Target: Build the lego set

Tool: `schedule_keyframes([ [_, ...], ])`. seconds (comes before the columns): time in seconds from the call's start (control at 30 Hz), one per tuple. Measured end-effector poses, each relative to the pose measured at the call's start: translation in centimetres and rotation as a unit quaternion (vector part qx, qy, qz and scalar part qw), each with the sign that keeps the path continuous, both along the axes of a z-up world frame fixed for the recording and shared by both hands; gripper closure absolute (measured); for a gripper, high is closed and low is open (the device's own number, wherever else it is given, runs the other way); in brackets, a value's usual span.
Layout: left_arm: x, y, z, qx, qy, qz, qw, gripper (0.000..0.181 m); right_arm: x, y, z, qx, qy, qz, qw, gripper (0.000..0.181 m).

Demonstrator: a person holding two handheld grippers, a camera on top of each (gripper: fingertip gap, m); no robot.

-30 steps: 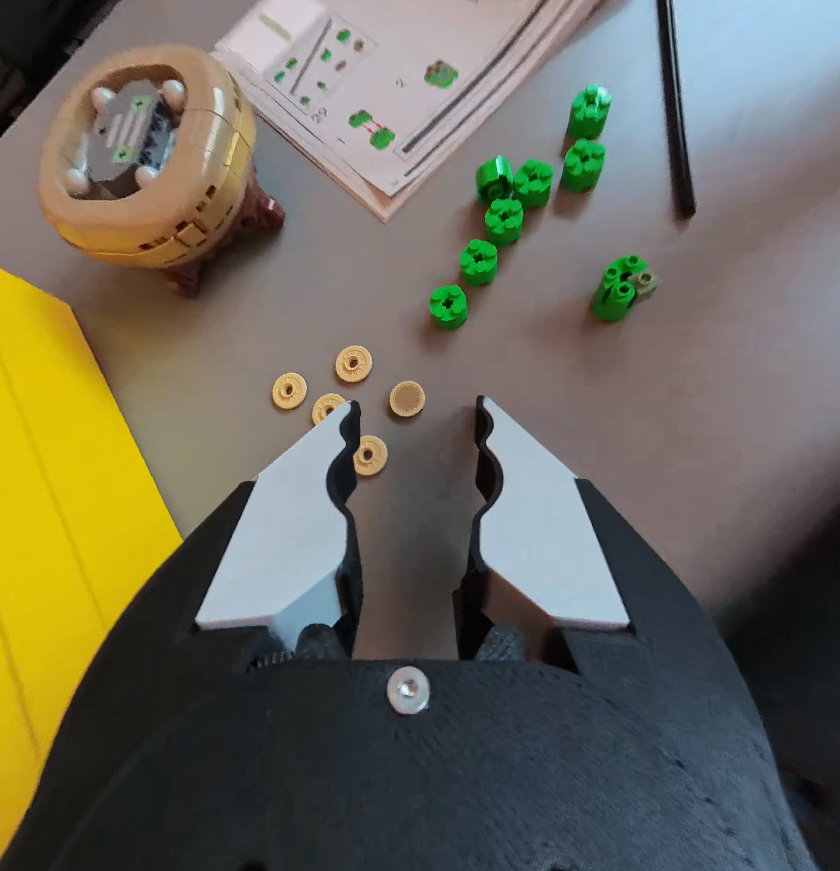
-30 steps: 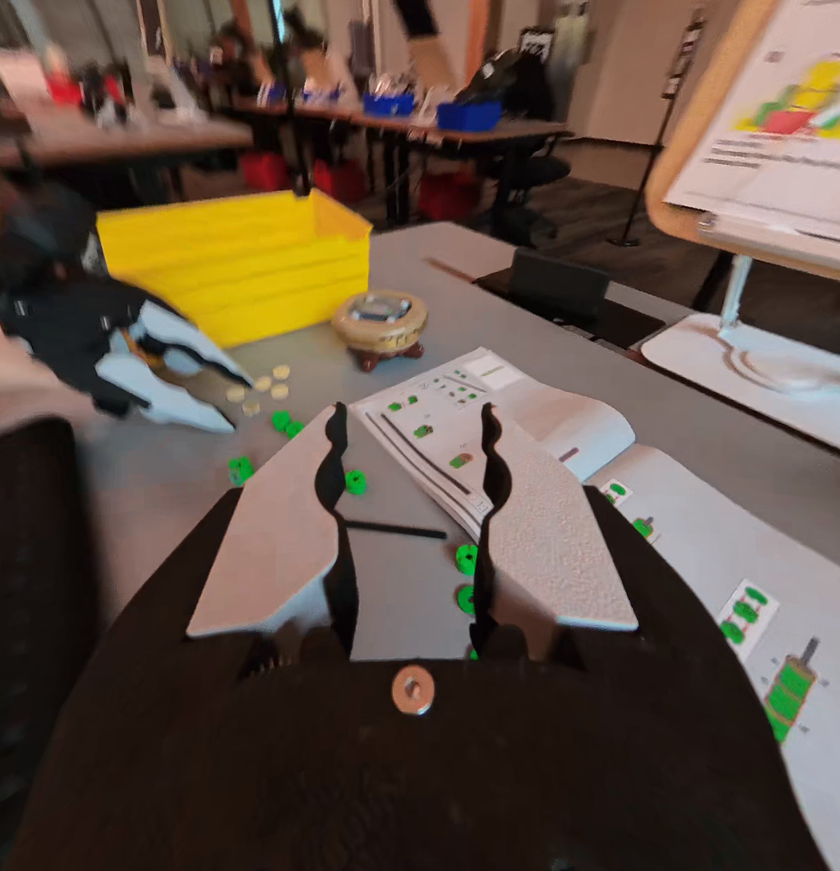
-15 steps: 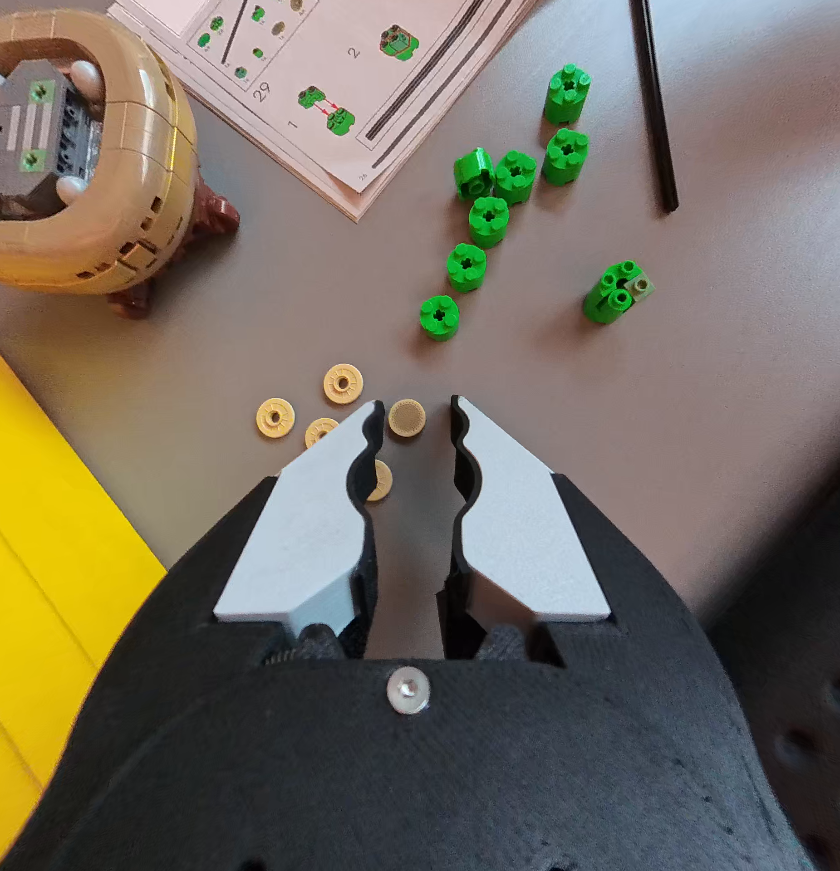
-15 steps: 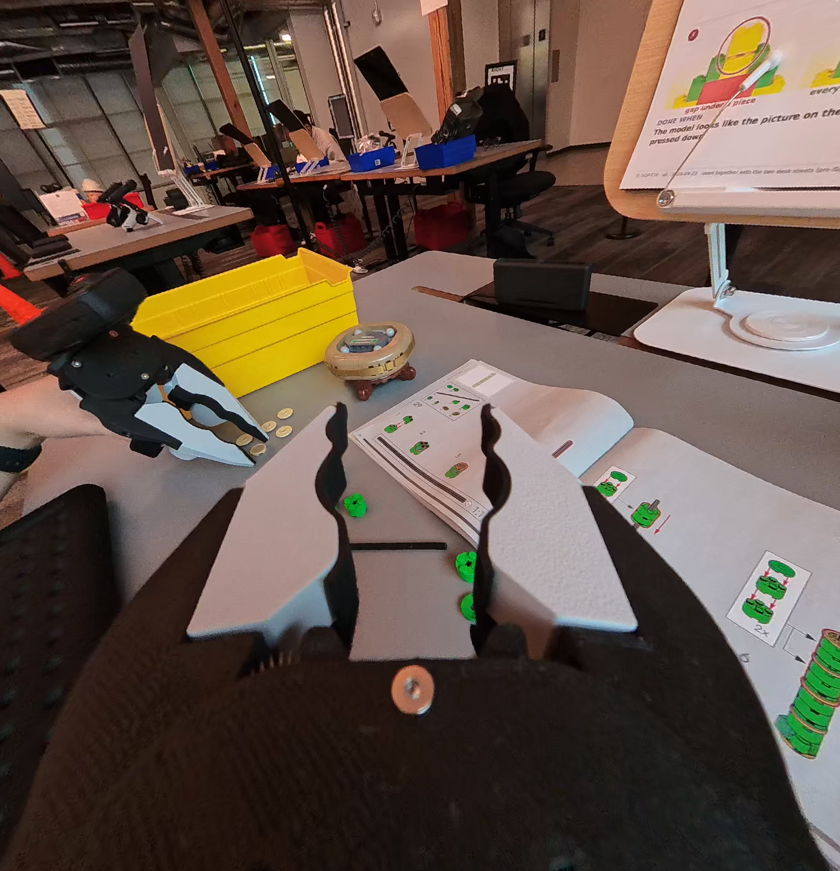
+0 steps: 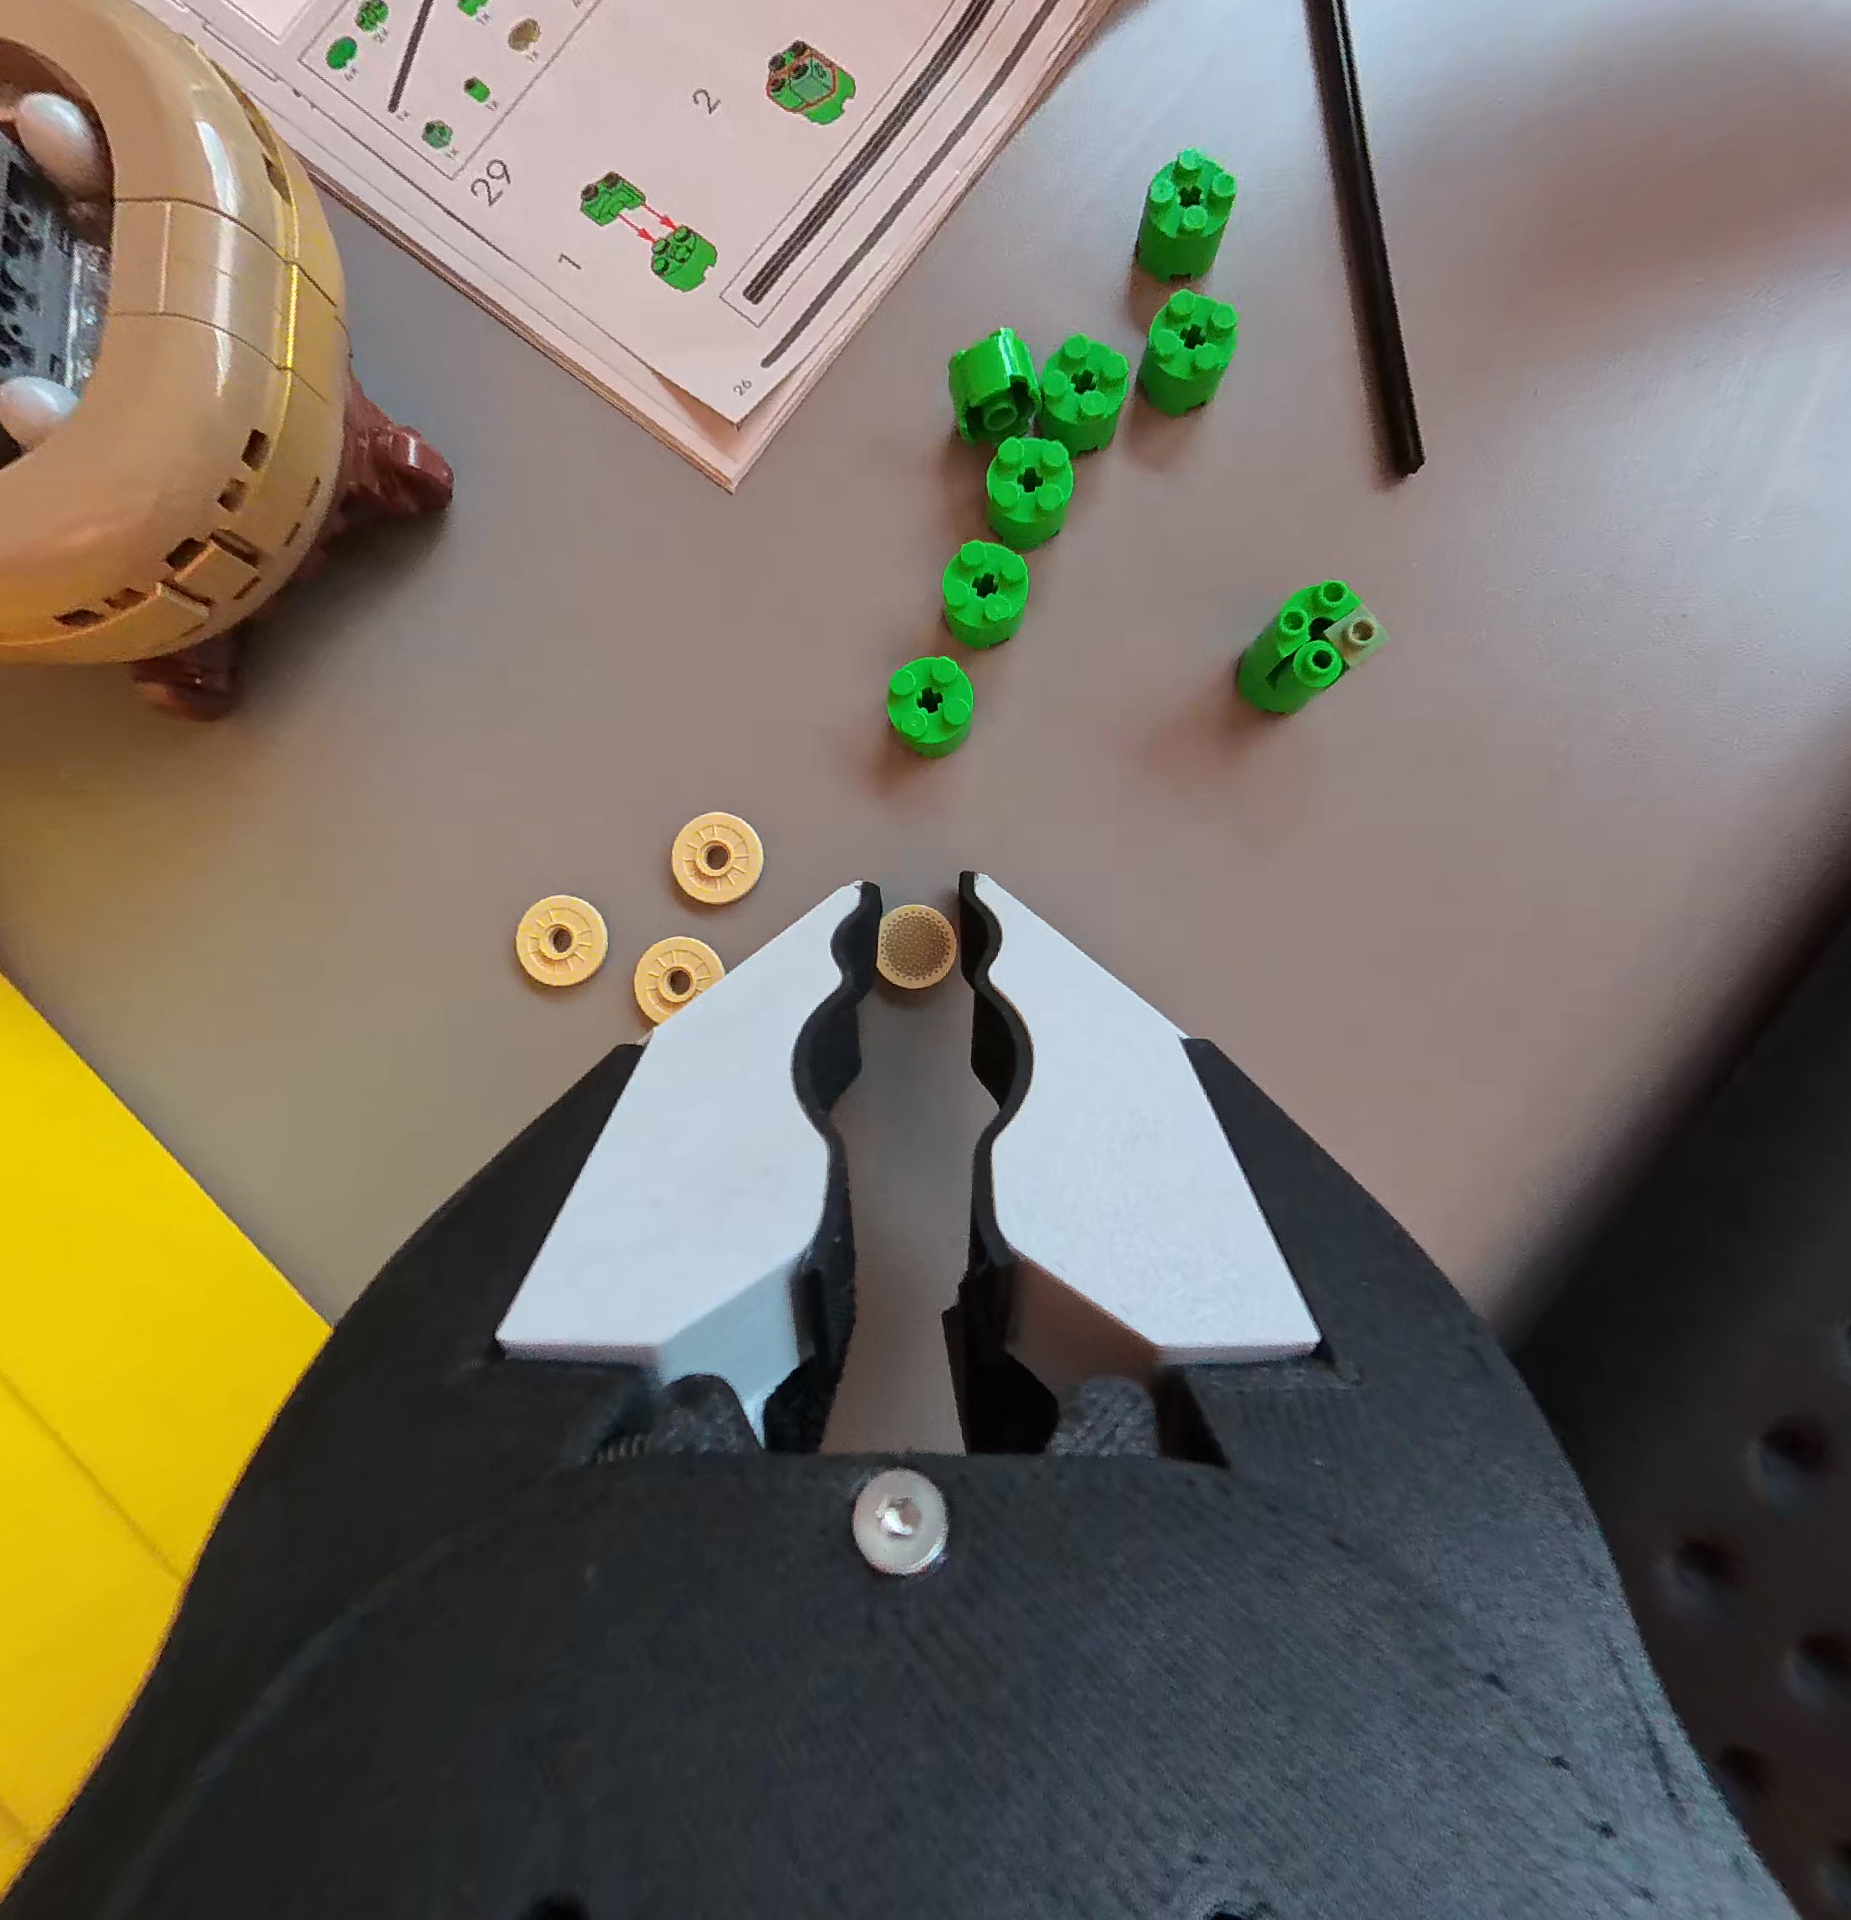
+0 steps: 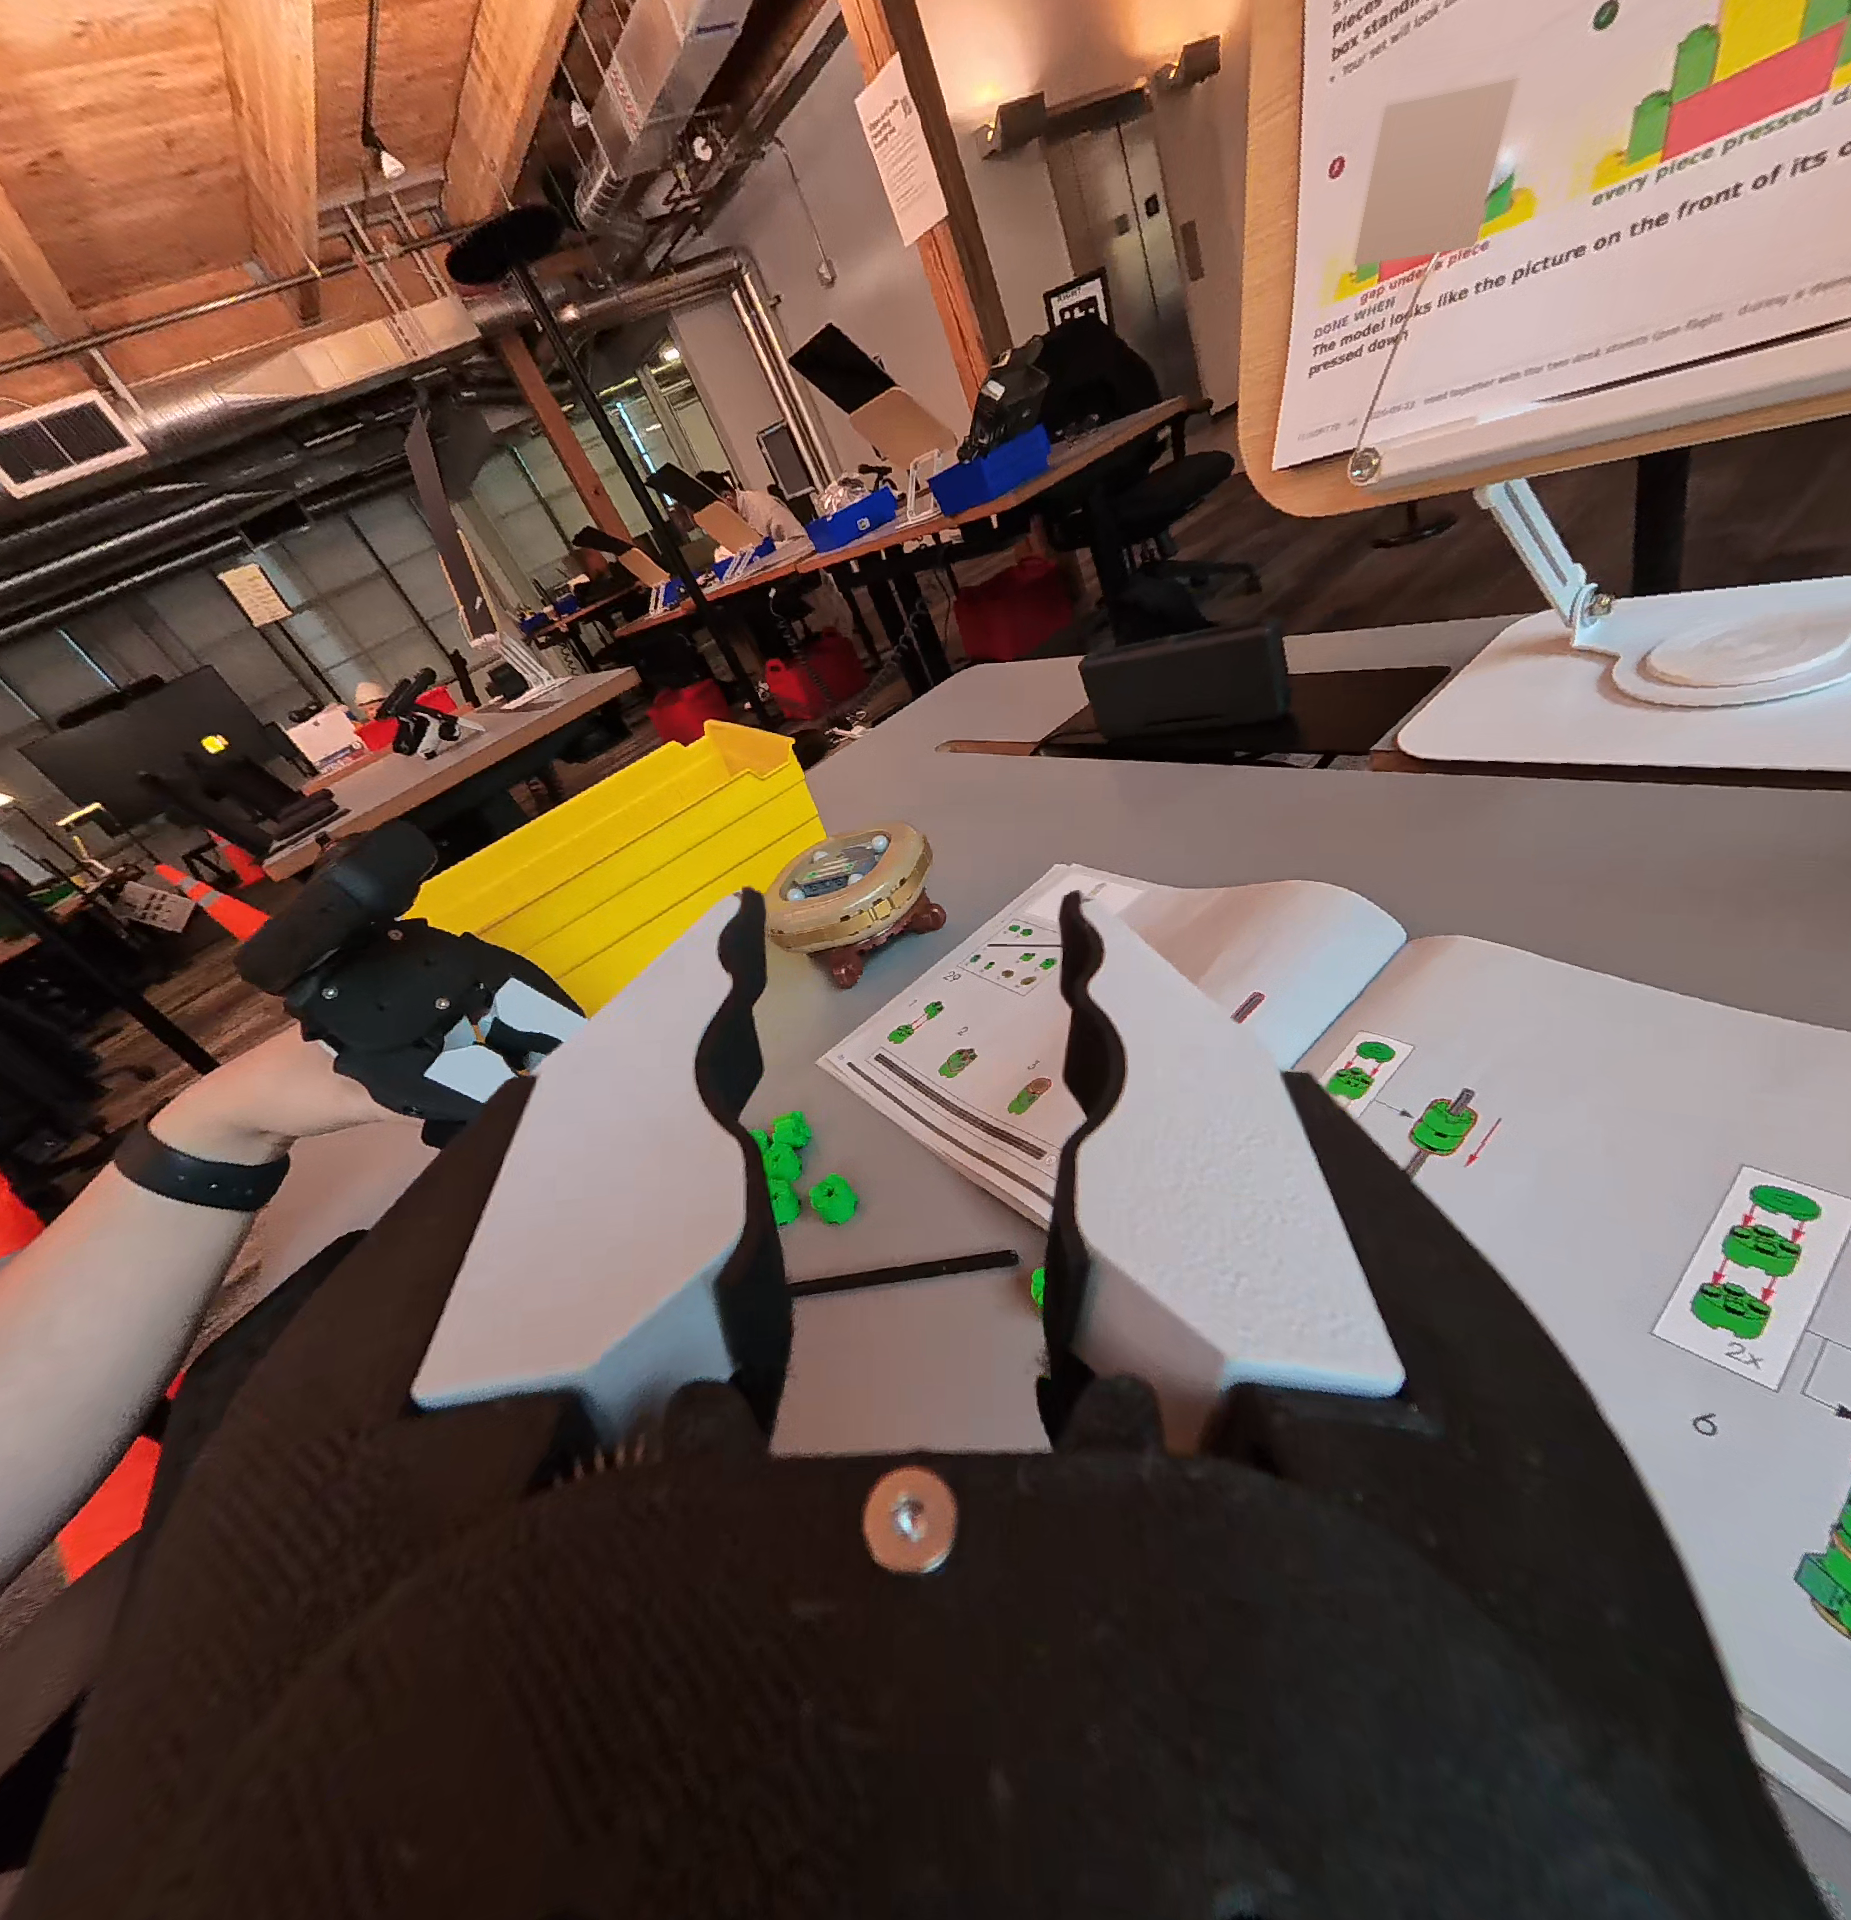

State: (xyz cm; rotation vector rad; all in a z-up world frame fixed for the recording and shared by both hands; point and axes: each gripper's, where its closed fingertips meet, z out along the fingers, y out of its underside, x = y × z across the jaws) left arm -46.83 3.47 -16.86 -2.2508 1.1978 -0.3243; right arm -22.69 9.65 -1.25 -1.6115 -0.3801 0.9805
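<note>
Grey bench in a large workshop with wooden ceiling beams and rows of other work tables behind. Over the last second the left gripper has moved forward and narrowed its jaws, so a small tan round tile, patterned side up, now sits between the fingertips; whether the fingers actually touch it cannot be told, so it looks bracketed, not yet clearly pinched. That suggests the tile is the next piece being picked for the build. Three more tan discs lie just beside the left finger, one partly covered by it, and a further one seen earlier is now hidden under that finger. Toward the middle of the bench lie loose green round bricks, a small green assembly with an olive piece, and a thin black rod. An open instruction booklet lies toward the far edge, beside a tan bowl-shaped model on brown feet, which is cut off at the picture's edge. A yellow bin sits at the left edge.

The right gripper has lifted and tilted up, held well above the bench, jaws moderately wide and empty. From there the left gripper's fingertips and the tile are hidden behind the right gripper's own finger
</note>
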Motion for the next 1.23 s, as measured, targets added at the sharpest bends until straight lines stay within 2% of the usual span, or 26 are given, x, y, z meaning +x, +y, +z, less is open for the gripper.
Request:
schedule_keyframes([
  [0.13, 0.0, 0.0, 0.0, -0.001, 0.003, 0.006, 1.0, 0.168, -0.2, -0.1, -0.1, -0.006, 0.004, 0.007, 1.0, 0.125],
  [0.33, -0.3, -0.6, 0.0, -0.005, 0.016, 0.01, 1.0, 0.157, -0.1, -0.2, 0.2, -0.019, 0.036, 0.019, 0.999, 0.125],
  [0.5, -0.5, -1.0, 0.7, 0.022, 0.023, 0.01, 0.999, 0.151, 0.1, -0.2, 0.4, -0.035, 0.069, 0.031, 0.996, 0.125],
  [0.7, -1.1, -0.5, 0.3, 0.014, 0.044, 0.018, 0.999, 0.155, 0.2, -0.4, 0.8, -0.038, 0.089, 0.042, 0.994, 0.127],
  [0.97, -0.9, -0.4, -0.1, -0.006, 0.034, 0.019, 0.999, 0.165, -0.2, -0.7, 0.7, -0.046, 0.091, 0.057, 0.993, 0.128],
  [1.17, -0.8, -0.2, 0.2, 0.015, 0.036, 0.054, 0.998, 0.168, 0.0, -1.0, 1.4, -0.048, 0.123, 0.07, 0.989, 0.129],
  [1.23, -0.1, -0.5, 1.0, 0.024, 0.008, 0.067, 0.997, 0.168, 0.2, -1.0, 1.5, -0.044, 0.124, 0.066, 0.989, 0.13],
])
